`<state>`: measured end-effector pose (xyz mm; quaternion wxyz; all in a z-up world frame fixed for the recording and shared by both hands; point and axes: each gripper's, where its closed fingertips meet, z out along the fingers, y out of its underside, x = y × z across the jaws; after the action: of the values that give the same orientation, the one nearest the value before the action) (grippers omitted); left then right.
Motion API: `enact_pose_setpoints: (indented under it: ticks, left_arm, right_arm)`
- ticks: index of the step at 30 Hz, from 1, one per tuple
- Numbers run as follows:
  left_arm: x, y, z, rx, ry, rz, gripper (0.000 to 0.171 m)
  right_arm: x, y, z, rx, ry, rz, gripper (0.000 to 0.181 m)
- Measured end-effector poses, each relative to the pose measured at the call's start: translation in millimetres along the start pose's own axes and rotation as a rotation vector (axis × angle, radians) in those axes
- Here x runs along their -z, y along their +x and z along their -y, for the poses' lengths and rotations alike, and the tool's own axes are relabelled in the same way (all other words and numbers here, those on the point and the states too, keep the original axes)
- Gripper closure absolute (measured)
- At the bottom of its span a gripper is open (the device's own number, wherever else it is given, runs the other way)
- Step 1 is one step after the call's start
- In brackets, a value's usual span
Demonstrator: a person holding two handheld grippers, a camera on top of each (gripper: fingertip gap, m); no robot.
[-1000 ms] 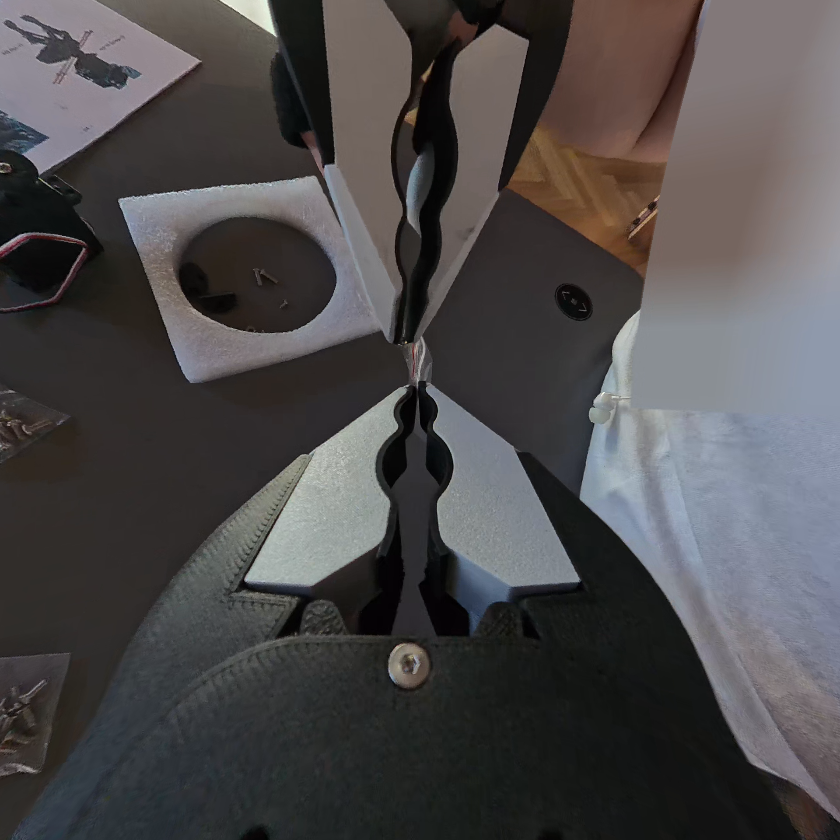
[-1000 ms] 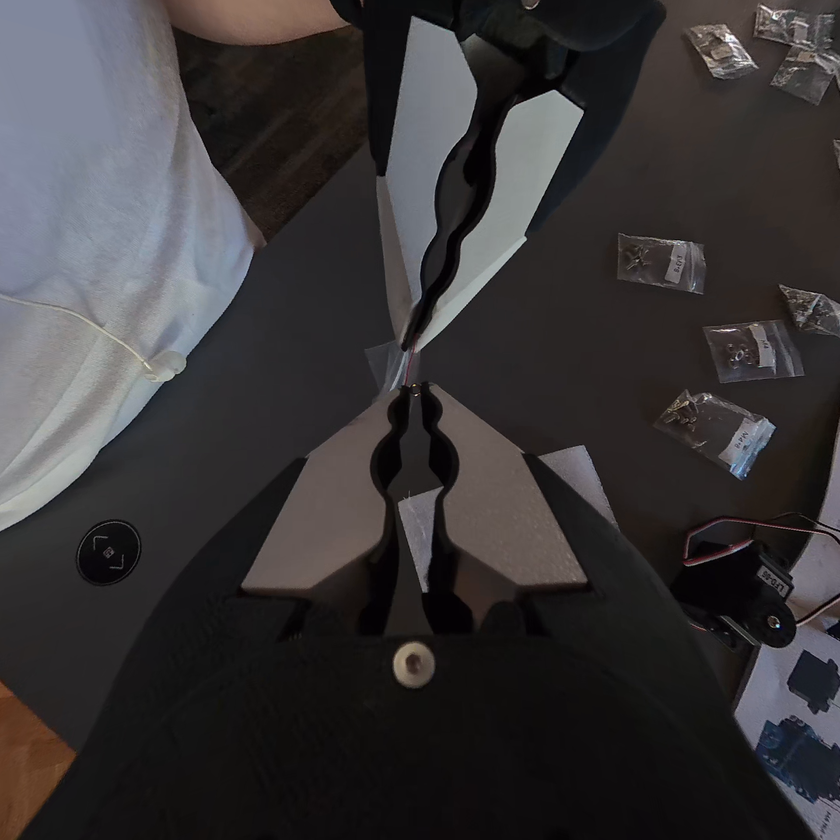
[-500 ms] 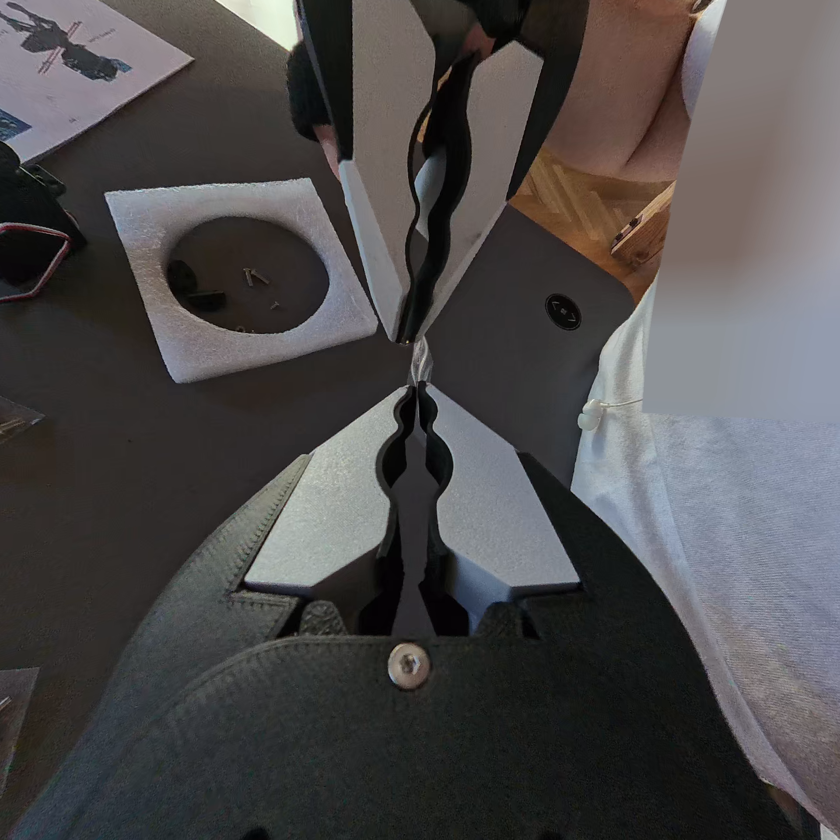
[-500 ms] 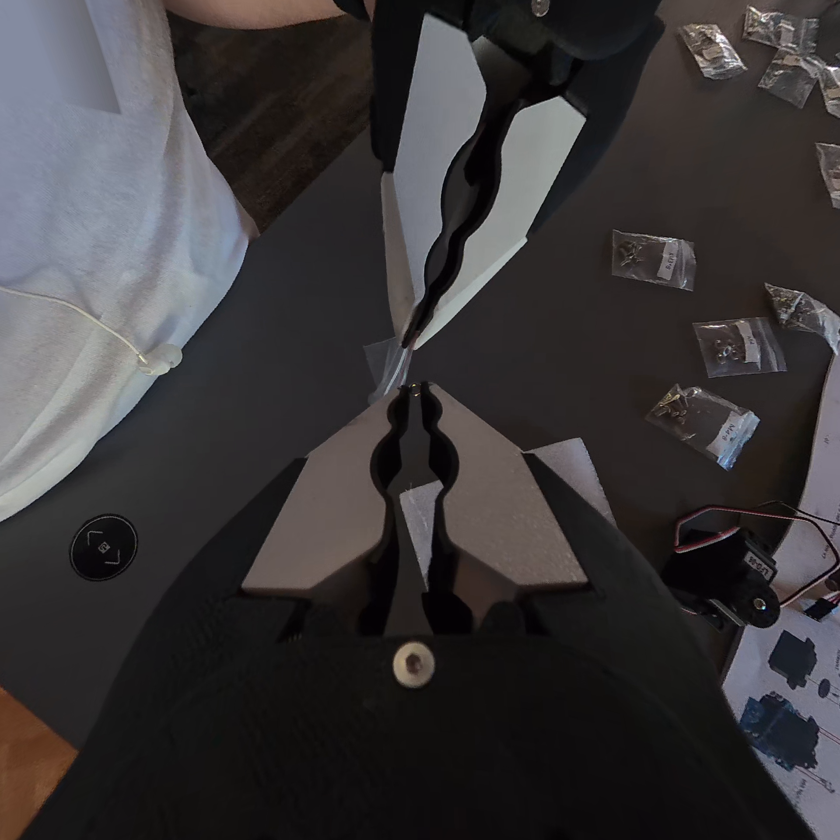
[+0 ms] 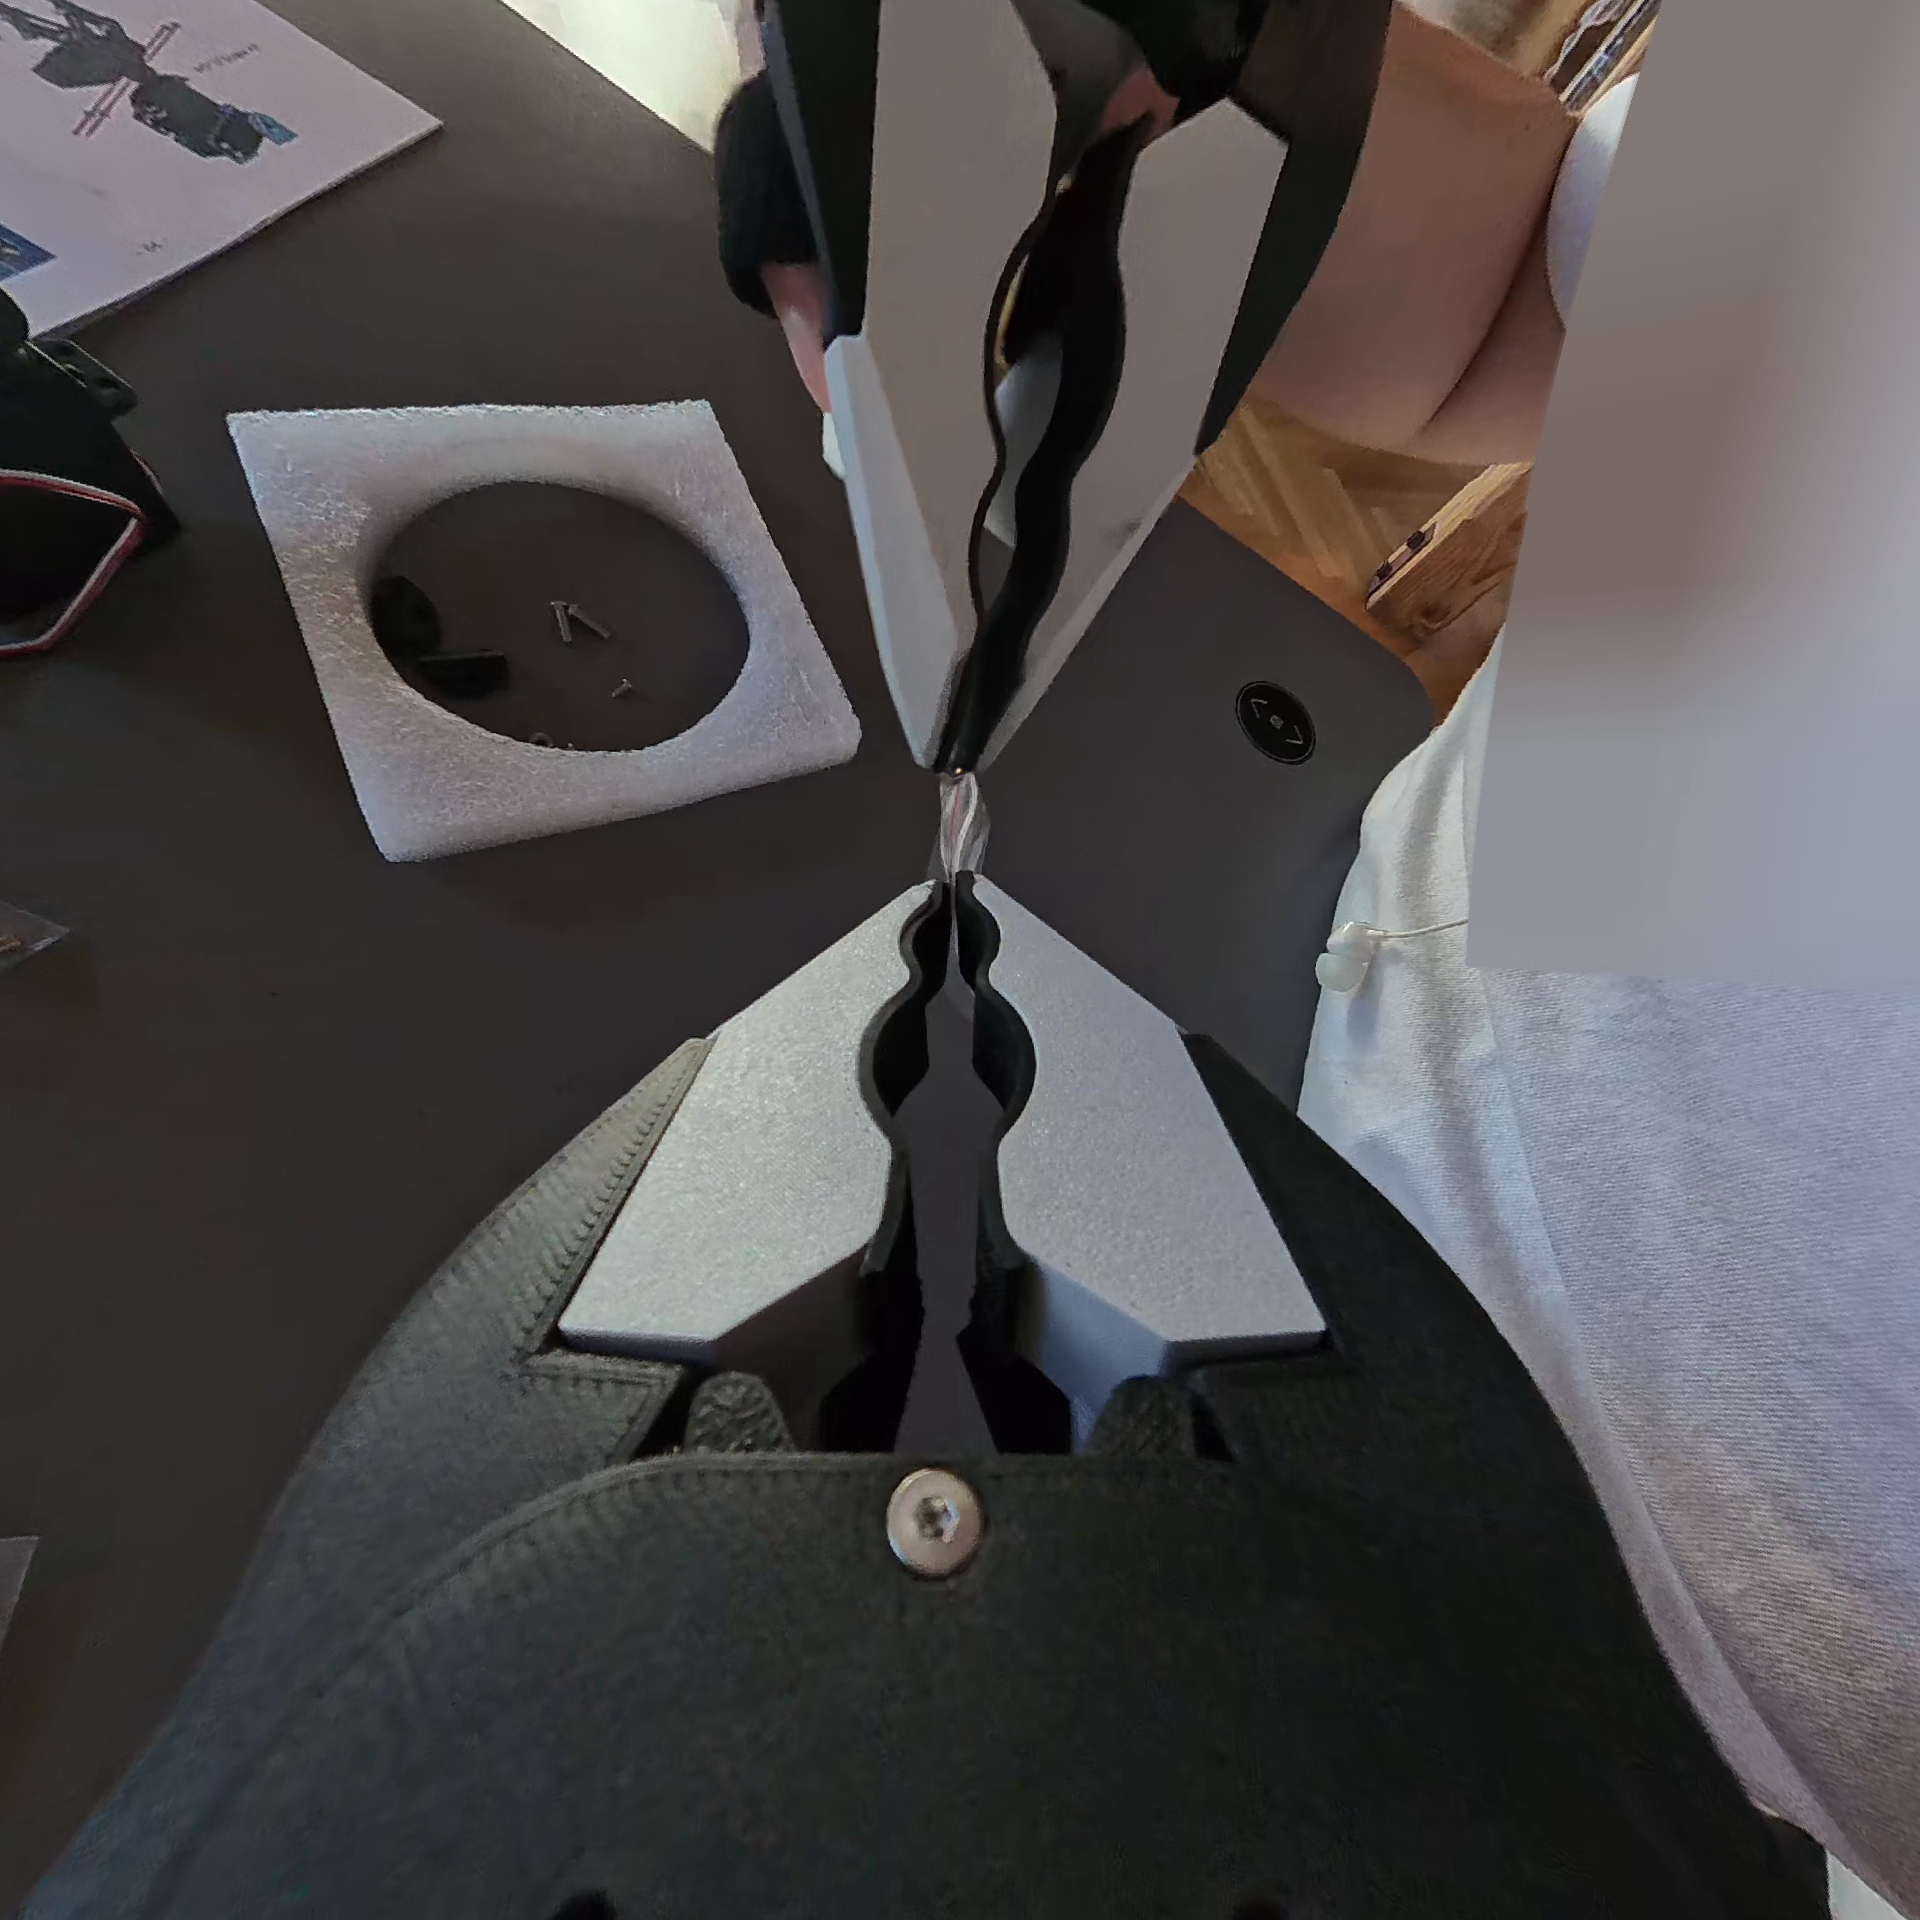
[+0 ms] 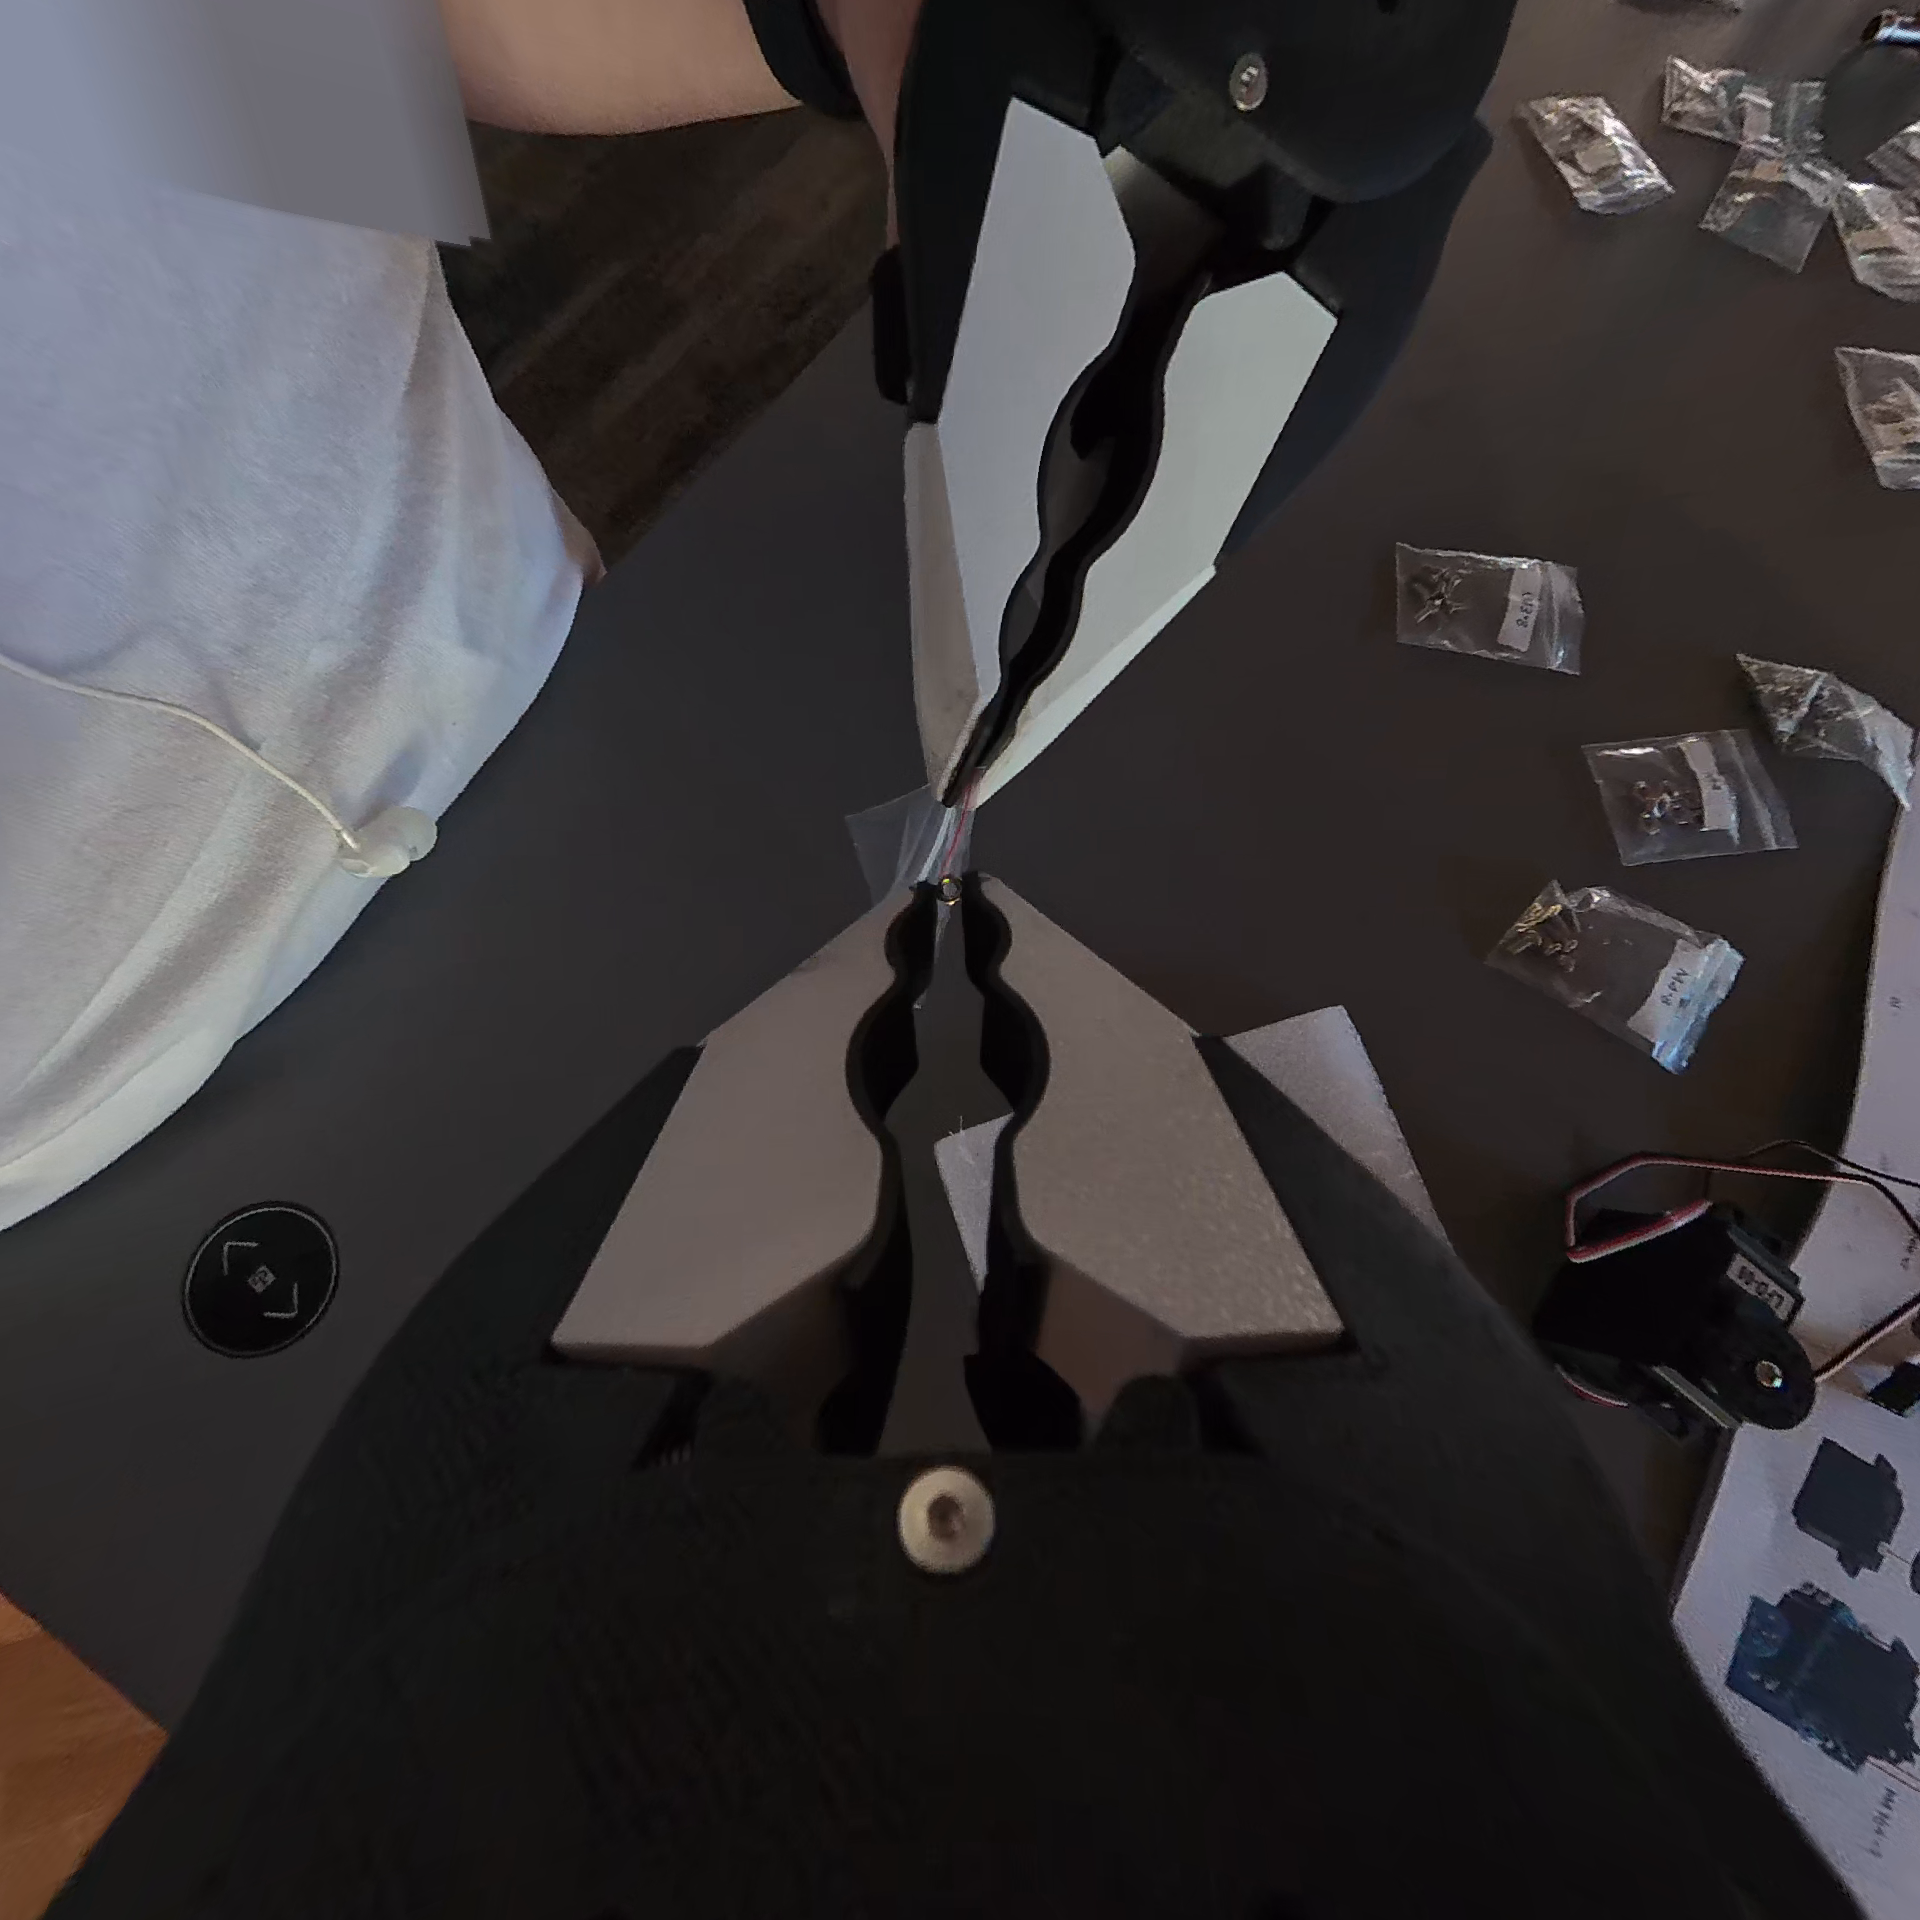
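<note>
The foam square point(image 5: 540, 623) has shifted; both grippers' closed fingers point(image 5: 831, 1091) pinch the clear bag point(image 5: 958, 831).

A dark worktop point(image 5: 260, 1039) carries a square white foam pad point(image 5: 520, 623) with a round cutout, and inside the cutout lie a few small screws point(image 5: 577, 621) and black plastic bits point(image 5: 457, 665). Near the worktop's edge sits a round black button point(image 6: 260, 1278) — set flush, just beside a person's white shirt point(image 6: 208, 623) with a white earbud point(image 6: 384, 840) dangling on its cord. Farther off lie several small clear bags of hardware point(image 6: 1683, 795), a black servo motor point(image 6: 1683, 1340) with red, white and dark wires, and printed instruction sheets point(image 5: 187, 135) — one at the far corner, another under the servo.
</note>
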<state>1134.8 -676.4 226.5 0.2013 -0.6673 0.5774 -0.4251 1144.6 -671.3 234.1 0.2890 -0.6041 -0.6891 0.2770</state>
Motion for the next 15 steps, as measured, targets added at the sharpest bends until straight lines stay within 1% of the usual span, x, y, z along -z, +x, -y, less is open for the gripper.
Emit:
enact_pose_setpoints:
  ticks: [3, 15]
  left_arm:
    - [-0.3, 0.9, 0.4, -0.011, 0.0, 0.0, 0.171]
    - [-0.7, 3.1, -0.4, -0.045, -0.009, 0.009, 0.171]
  right_arm:
    - [-3.2, 2.4, -5.1, -0.011, -0.013, -0.005, 0.177]
    - [-2.6, 2.7, -2.3, -0.004, -0.017, 0.005, 0.177]
